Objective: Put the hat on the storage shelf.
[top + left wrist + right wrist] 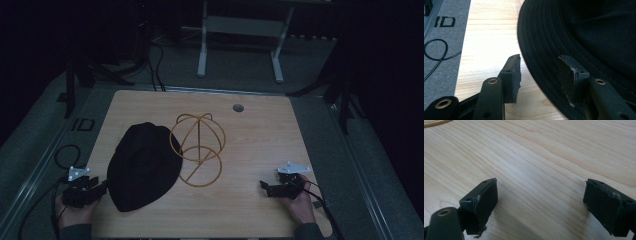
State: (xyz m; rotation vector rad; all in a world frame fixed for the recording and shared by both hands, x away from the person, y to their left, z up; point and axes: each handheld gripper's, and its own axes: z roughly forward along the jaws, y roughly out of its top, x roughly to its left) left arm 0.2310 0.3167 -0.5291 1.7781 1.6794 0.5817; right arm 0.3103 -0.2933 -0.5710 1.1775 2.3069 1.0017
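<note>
My left gripper [539, 75] spread, straddling black hat [579, 37] brim lower centre, not pinching. I'd slide deeper before squeezing. Right gripper [540, 205] spread, empty.

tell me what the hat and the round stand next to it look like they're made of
Hat: black woven cloth, matte; rows of stitching ring the brim in the left gripper view. Stand: thin wire or rod, gold or brass coloured with a slight shine, probably metal.

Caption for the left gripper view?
Left gripper, jaws open, straddling the stitched brim of a black hat on the wooden table.
</note>
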